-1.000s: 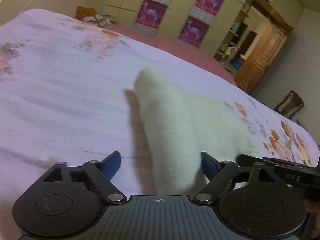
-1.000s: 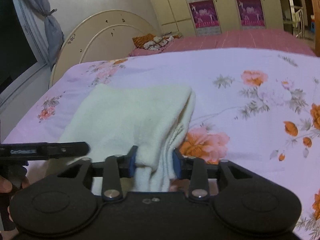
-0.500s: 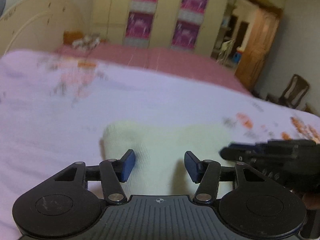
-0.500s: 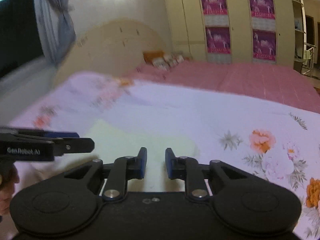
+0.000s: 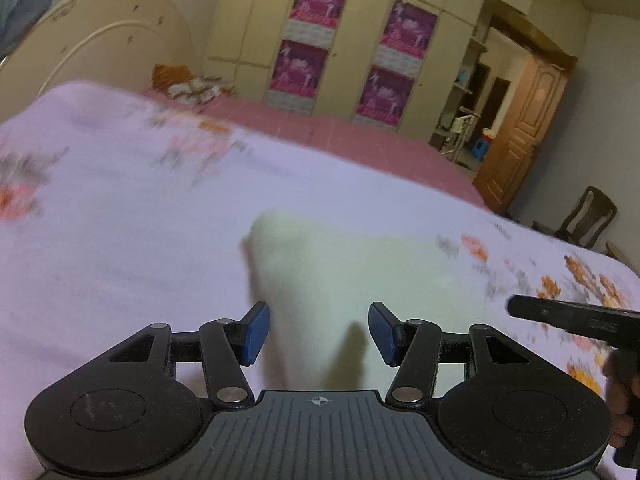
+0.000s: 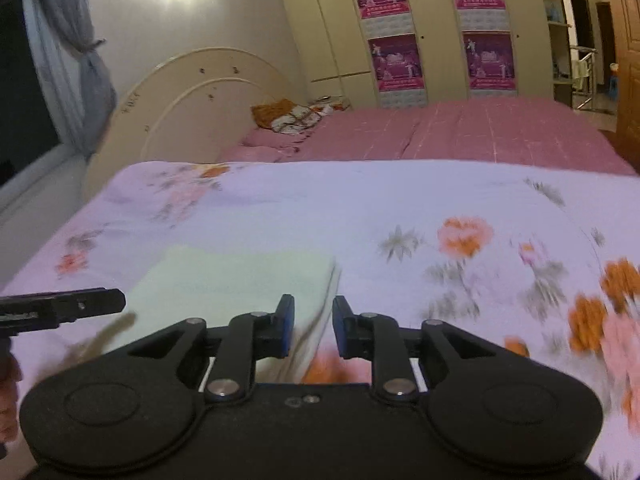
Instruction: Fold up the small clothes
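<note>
One cream garment [image 6: 240, 280] lies folded flat on the floral bedspread [image 6: 400, 208], near its front edge; a second ago its end stood pinched between the right gripper's pads, now it rests free, so this fold looks complete; left gripper [image 5: 318, 330] half spread, empty above the cloth; right gripper [image 6: 313, 330] narrowly parted, having just reopened slightly, gripping nothing; two grippers, one garment.

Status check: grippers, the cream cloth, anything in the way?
Left gripper open, empty. Right gripper narrowly open after closing in, empty. Cream cloth lies folded on the floral bedsheet. Nothing in the way.
</note>
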`<state>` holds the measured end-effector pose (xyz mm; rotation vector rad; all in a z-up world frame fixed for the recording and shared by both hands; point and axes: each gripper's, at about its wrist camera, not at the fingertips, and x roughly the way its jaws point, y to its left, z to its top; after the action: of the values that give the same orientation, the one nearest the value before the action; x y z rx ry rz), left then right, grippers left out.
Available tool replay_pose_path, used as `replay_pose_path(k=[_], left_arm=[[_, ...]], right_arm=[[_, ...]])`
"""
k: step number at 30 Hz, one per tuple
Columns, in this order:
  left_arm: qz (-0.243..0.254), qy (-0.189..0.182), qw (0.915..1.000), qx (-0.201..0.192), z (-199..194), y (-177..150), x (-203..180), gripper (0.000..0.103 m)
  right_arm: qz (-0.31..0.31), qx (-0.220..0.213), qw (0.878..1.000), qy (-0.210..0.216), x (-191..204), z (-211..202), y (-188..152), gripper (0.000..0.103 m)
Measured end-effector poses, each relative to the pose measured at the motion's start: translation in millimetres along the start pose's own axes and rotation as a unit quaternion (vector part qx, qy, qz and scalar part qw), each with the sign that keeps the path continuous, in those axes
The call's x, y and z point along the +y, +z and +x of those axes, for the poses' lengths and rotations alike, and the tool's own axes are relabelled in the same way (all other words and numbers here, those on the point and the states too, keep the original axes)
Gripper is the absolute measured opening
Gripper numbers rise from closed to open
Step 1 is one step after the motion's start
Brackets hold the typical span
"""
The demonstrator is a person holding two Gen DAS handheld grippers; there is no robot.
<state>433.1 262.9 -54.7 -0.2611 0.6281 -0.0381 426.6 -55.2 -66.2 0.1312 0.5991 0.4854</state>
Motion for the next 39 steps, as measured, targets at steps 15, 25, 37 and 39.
replay_pose_path(k=[15,25,37,39], left_arm=[[-0.031,0.006,0.9992,0.025,5.0,-33.3,-6.7,0.055],[0.003,0.024,0.9992,0.031,-8.5,-38.6,-20.6,0.055],[-0.008,0.043,0.9985,0.032,-57.3,-82.9,-13.5,0.055],[-0.011,0.044,0.9984,0.033,-57.5,-85.7,-11.9,0.055]], right_arm=[[-0.038,0.045,0.998,-0.001,27.7,5.2,-19.8,0.014],[-0.032,0.048,0.998,-0.030,24.8,-1.8,-17.0,0.021],[-0.049,0.084,0.995,0.031,42.0,-52.6,-60.8,0.025],[-0.048,0.104,0.993,0.013,42.9,-43.6,-64.3,0.026]])
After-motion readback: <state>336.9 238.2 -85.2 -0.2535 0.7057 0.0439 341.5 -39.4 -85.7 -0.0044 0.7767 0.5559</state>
